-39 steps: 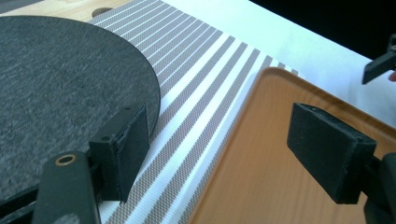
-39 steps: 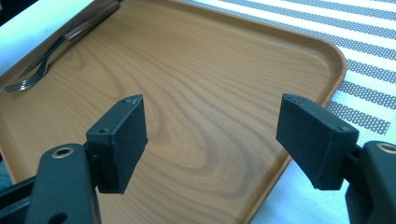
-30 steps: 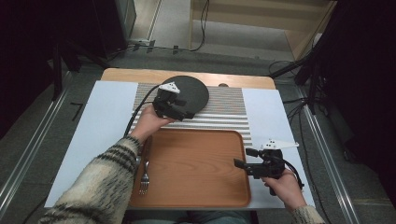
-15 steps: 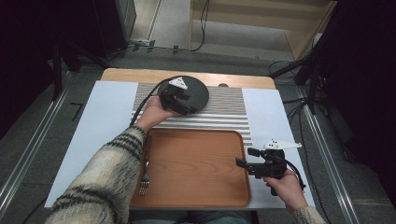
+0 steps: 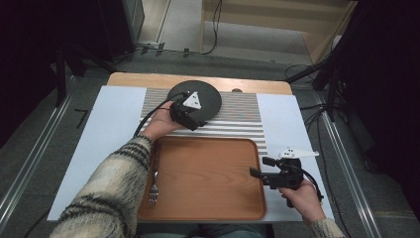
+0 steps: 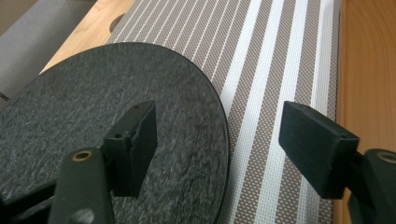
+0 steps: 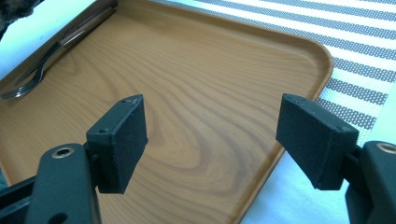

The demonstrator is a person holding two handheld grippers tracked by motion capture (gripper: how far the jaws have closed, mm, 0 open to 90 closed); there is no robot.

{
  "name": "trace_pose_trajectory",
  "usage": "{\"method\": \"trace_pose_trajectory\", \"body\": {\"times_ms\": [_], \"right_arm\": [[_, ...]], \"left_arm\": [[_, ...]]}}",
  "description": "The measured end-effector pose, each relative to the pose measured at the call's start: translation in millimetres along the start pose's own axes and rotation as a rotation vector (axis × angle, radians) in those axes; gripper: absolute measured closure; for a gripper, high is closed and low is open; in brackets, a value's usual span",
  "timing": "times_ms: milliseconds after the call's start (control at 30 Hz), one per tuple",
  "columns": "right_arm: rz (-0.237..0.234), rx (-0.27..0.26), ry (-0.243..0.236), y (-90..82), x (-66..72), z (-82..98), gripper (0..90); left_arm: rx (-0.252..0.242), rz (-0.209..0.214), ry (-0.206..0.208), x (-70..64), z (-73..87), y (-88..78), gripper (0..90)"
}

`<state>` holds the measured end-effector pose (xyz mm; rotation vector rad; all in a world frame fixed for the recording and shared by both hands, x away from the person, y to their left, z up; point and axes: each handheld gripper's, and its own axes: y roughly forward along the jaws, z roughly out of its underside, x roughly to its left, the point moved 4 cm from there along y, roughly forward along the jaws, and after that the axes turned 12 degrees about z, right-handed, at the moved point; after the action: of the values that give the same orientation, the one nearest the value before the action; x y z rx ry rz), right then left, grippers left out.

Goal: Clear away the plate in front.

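Observation:
A black round plate [image 5: 198, 95] lies on the striped placemat [image 5: 237, 111] at the back of the table. My left gripper [image 5: 200, 121] points right along the plate's near rim. In the left gripper view it [image 6: 219, 116] is open: one jaw hangs over the plate [image 6: 93, 107], the other over the mat [image 6: 280, 65], with the rim between them and untouched. Its jaws have just been closing a little. My right gripper [image 5: 260, 167] rests open at the right edge of the wooden tray [image 5: 203, 173], with nothing in it [image 7: 212, 107] but the tray [image 7: 187, 70] below.
A fork [image 5: 153, 191] lies on the tray's left side and also shows as a fork [image 7: 42, 70] in the right gripper view. A pale blue sheet [image 5: 104, 129] covers the table under the mat. Cables and dark stands crowd the floor beyond the table's far edge.
My left gripper has shifted slightly nearer and to the right, toward the plate's near rim. The right hand has kept still.

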<state>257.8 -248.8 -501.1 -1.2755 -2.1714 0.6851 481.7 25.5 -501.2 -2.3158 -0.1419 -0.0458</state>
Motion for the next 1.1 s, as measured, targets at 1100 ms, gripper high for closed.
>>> {"method": "trace_pose_trajectory", "body": {"times_ms": [1100], "right_arm": [[0.019,0.017,-0.018,1.6,-0.3,2.3,22.8]], "left_arm": [[0.127,-0.243,0.396,-4.7,25.3,24.0,58.5]]}}
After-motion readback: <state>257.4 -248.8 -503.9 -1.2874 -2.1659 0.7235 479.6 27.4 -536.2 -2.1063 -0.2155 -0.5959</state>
